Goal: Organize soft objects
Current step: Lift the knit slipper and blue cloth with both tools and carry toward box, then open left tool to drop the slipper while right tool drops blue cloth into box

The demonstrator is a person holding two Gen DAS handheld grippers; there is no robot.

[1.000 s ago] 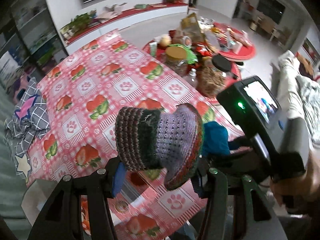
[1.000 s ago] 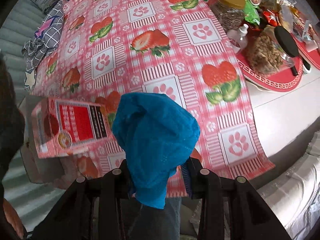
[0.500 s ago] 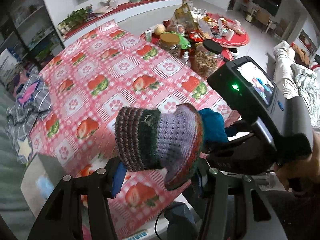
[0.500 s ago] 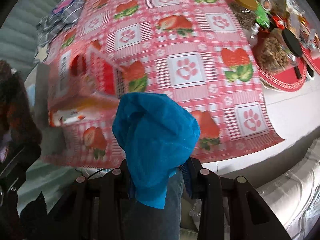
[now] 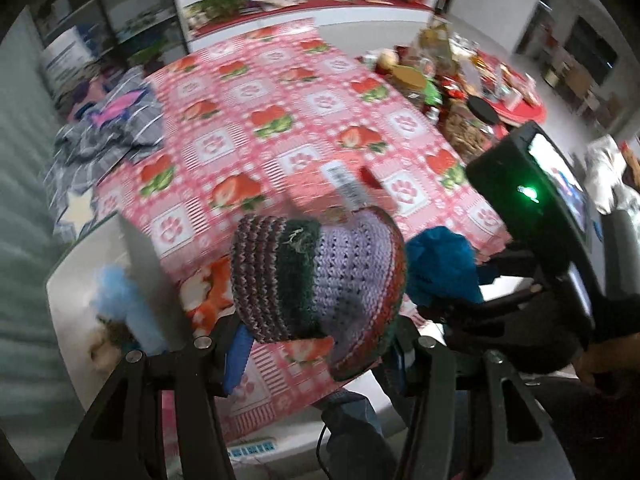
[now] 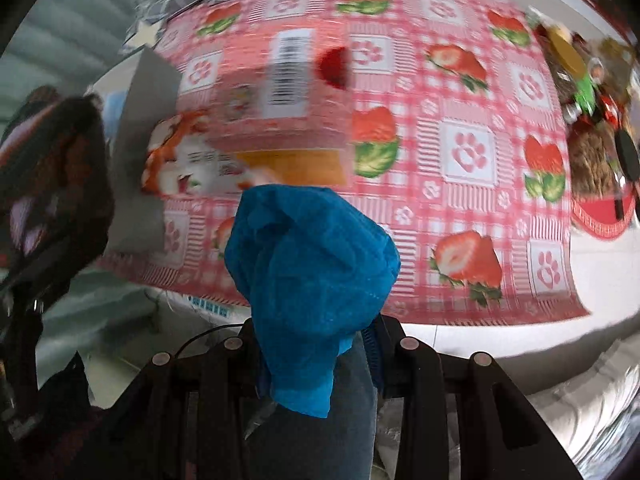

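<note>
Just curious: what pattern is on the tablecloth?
Pink-and-white checks with strawberries and paw prints on the tablecloth; clearest in the right wrist view.

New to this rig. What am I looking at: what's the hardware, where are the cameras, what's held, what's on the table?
No robot arm: a person carries a two-finger gripper in each hand, with a fisheye camera on each looking along its fingers. The left camera shows the left gripper clamped on a striped knitted hat. The right camera shows the right gripper clamped on a blue cloth. Below lies a strawberry-print tablecloth with a blurred pink box on it. Jars and snacks crowd a red table beyond.
</note>
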